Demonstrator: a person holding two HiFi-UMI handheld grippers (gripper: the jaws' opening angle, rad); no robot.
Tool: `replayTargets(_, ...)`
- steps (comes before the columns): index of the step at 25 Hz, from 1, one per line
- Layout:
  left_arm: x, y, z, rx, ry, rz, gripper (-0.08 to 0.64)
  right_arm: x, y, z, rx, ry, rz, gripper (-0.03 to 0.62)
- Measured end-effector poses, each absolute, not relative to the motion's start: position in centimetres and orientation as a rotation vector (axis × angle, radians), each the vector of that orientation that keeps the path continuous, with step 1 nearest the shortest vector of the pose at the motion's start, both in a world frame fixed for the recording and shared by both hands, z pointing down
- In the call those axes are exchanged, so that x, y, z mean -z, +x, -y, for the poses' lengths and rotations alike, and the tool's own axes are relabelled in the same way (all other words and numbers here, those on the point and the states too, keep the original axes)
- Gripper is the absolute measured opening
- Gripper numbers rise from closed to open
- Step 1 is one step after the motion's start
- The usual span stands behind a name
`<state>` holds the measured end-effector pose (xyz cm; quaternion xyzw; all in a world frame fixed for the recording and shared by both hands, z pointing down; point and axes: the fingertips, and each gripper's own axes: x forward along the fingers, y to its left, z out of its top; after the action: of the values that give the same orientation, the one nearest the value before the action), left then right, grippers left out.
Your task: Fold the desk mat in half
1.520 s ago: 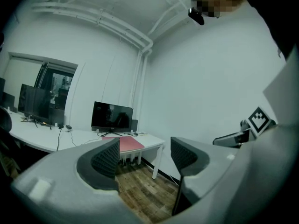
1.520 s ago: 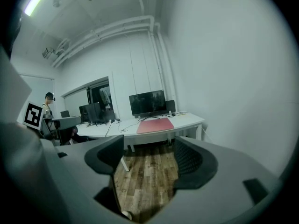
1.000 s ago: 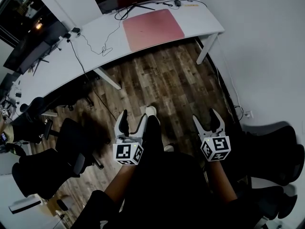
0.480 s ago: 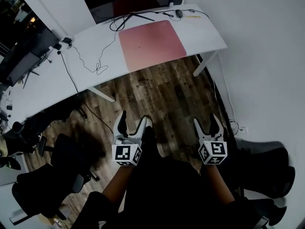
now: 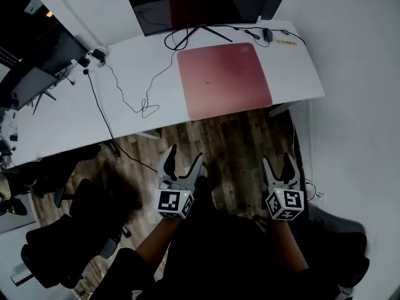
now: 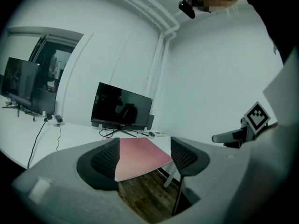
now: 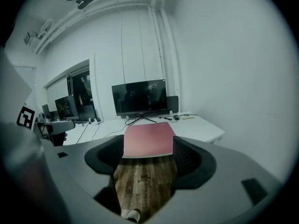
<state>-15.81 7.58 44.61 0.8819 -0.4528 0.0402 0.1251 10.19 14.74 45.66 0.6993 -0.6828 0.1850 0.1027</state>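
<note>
A pink desk mat (image 5: 224, 80) lies flat and unfolded on the white desk (image 5: 81, 114), in front of a black monitor (image 5: 197, 2). The mat (image 6: 138, 157) shows between the jaws in the left gripper view, and the mat (image 7: 148, 140) shows likewise in the right gripper view. Both grippers hang over the wooden floor, well short of the desk. My left gripper (image 5: 183, 162) is open and holds nothing. My right gripper (image 5: 280, 165) is open and empty too.
Black cables (image 5: 140, 99) trail over the desk left of the mat. A mouse (image 5: 267, 34) and a small yellow object (image 5: 287, 42) lie at the desk's far right. Black office chairs (image 5: 69, 230) stand at the left. A white wall (image 5: 362, 105) runs along the right.
The view has come nearer to the desk, so the mat and monitor appear larger and lower in frame. Both grippers stay open in front of the body.
</note>
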Motion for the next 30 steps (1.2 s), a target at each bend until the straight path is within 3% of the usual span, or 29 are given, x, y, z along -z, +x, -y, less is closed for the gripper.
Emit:
replayTargets(14, -43.5, -19.0, 3.8, -0.031, 2.441, 1.344, 0.327, -46.4, 5.7, -0.1, -0.577, 1.922, 2.093, 0.321)
replayTargets(30, -46.1, -15.5, 7.1, -0.143, 2.411, 1.494, 0.327, -47.7, 11.9, 5.2, -0.645, 1.859, 2.179, 0.321)
